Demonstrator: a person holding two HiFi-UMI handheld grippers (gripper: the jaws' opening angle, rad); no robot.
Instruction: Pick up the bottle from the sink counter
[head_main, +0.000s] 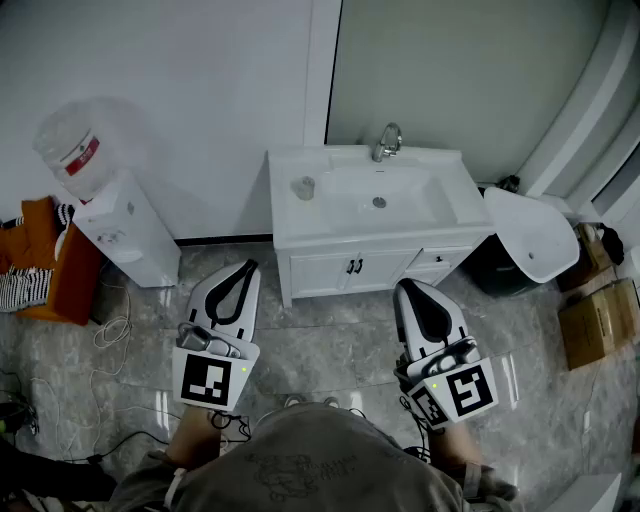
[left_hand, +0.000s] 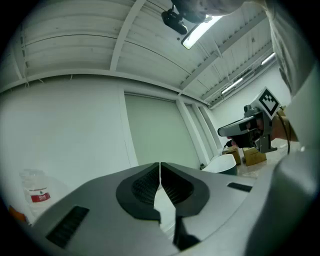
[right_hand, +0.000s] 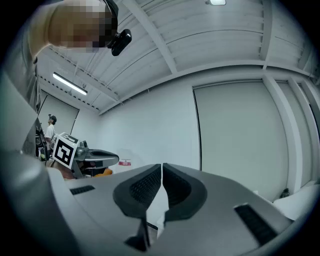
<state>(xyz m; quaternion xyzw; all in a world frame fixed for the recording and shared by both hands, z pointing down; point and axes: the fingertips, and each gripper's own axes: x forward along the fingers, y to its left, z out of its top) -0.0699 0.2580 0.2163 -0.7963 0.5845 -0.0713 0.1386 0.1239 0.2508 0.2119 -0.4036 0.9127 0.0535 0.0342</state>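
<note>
Approaching: you stand back from the sink counter (head_main: 462, 203), so the pick is not yet begun.
Bottle (head_main: 304, 187): upright on the counter's left end, beside the basin (head_main: 405, 212), well apart from both grippers.
Left gripper (left_hand: 160, 170): jaws pressed together, empty.
Right gripper (right_hand: 161, 172): also closed, empty.
Next move: step in, spread one gripper's jaws, bring them around the bottle.

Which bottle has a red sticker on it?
The big water jug standing upside down on the water dispenser, at the left. The small bottle on the sink counter looks plain grey, with no red.
</note>
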